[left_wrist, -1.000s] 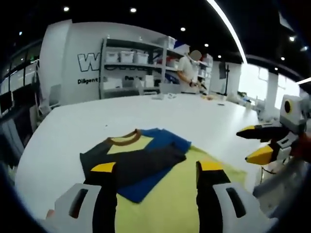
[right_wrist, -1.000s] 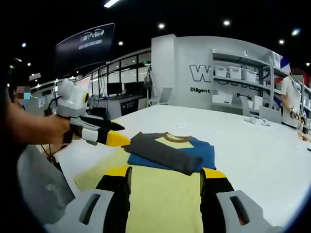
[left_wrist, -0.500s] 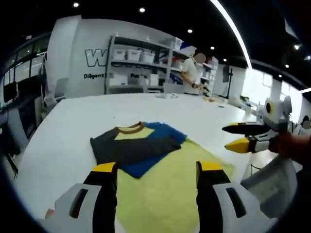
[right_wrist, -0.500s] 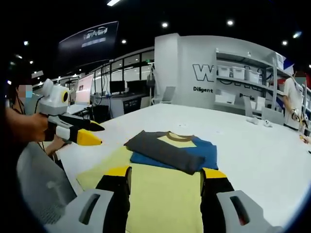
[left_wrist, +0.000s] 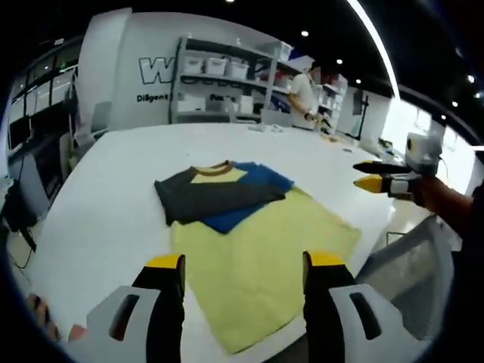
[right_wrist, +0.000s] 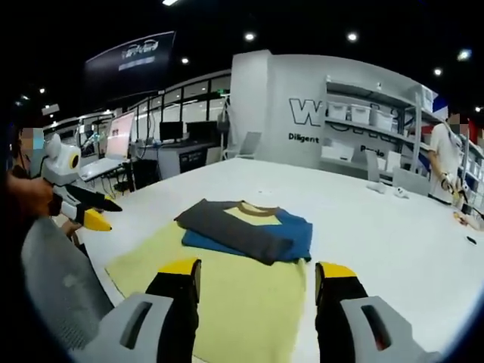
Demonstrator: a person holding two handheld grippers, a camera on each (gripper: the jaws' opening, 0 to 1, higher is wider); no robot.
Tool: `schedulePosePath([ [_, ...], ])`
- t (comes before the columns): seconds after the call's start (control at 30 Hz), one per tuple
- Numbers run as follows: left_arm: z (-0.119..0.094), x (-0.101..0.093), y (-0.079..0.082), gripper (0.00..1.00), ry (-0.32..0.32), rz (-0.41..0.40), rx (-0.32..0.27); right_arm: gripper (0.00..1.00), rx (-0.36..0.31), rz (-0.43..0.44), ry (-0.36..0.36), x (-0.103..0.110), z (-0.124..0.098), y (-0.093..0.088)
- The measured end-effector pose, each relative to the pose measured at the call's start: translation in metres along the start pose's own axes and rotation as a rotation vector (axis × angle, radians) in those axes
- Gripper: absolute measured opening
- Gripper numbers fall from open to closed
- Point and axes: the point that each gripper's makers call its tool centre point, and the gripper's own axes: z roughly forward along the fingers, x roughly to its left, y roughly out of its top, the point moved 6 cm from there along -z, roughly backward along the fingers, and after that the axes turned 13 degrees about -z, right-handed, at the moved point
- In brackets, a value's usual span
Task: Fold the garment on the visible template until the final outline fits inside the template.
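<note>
White table spans both views, with bare surface all around the work area. Yellow template lies flat on it, its near corner at the table's near edge in the left gripper view. Garment sits folded into a compact stack, dark sleeve across blue and yellow panels and brown collar up, on the far end of the template. In the right gripper view its outline looks mostly inside the yellow, though the dark far-left corner may overhang the template edge; too close to call. Change over the last second: both grippers have pulled back and away from the cloth, so more of the table and template is in frame. Left gripper jaws apart and empty; right gripper jaws apart and empty. Each also shows off to the side in the other's view, well clear of the garment, held in a hand. Read: fold looks done or nearly so, this is a retreat and check. Plenty of room for a corrective nudge; the only nearby limit is the near table edge. Shelving and a person are far behind.
</note>
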Motion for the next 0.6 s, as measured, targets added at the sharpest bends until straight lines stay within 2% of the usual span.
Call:
schedulePosePath([
  [0.13, -0.003, 0.003, -0.012, 0.55, 0.008, -0.006, 0.057, 0.65, 0.029, -0.017, 0.022, -0.003, -0.005, -0.012],
  [0.23, -0.006, 0.005, -0.022, 0.54, 0.011, -0.015, 0.103, 0.66, 0.073, -0.041, 0.073, -0.001, -0.007, -0.027],
  [0.3, -0.007, 0.007, -0.026, 0.53, 0.015, -0.024, 0.121, 0.62, 0.119, -0.063, 0.144, 0.005, -0.009, -0.04],
  [0.33, -0.008, 0.007, -0.028, 0.51, 0.013, -0.028, 0.136, 0.61, 0.138, -0.066, 0.157, 0.006, -0.01, -0.044],
  [0.47, -0.008, 0.008, -0.032, 0.52, 0.018, -0.026, 0.178, 0.61, 0.174, -0.087, 0.152, 0.007, -0.012, -0.06],
  [0.6, -0.008, 0.01, -0.041, 0.52, 0.036, -0.037, 0.255, 0.61, 0.192, -0.077, 0.158, 0.007, -0.013, -0.069],
])
